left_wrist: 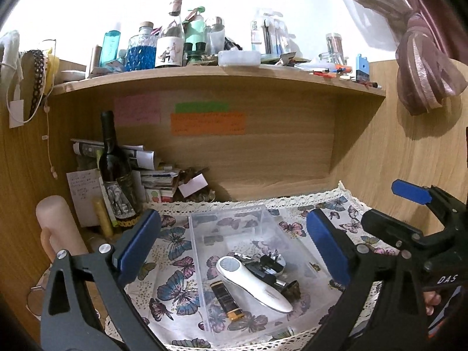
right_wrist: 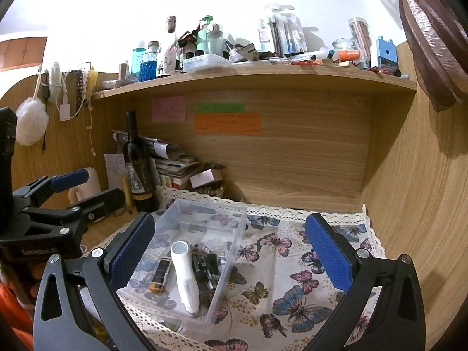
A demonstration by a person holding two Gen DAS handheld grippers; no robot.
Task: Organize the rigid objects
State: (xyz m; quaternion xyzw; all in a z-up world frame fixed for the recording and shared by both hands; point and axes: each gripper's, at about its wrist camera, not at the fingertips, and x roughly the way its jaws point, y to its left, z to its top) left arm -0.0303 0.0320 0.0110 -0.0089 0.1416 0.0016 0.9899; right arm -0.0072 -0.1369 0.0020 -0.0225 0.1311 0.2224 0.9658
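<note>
A clear plastic box (left_wrist: 234,222) (right_wrist: 204,210) stands on the butterfly cloth (left_wrist: 172,289) (right_wrist: 292,292). In it lie a white handheld device (left_wrist: 251,283) (right_wrist: 185,278), a black and gold lighter (left_wrist: 226,299) (right_wrist: 160,275) and a black and chrome gadget (left_wrist: 270,266) (right_wrist: 207,266). My left gripper (left_wrist: 234,248) is open and empty above the box. My right gripper (right_wrist: 231,251) is open and empty, over the box's right wall. The right gripper also shows in the left wrist view (left_wrist: 389,204), and the left gripper in the right wrist view (right_wrist: 84,188).
A dark wine bottle (left_wrist: 115,172) (right_wrist: 139,161) stands at the back left beside stacked papers (left_wrist: 152,172). A pale pink cylinder (left_wrist: 57,228) stands at the left. A wooden shelf (left_wrist: 219,77) (right_wrist: 251,73) overhead carries several bottles and jars. Wooden walls close in the nook.
</note>
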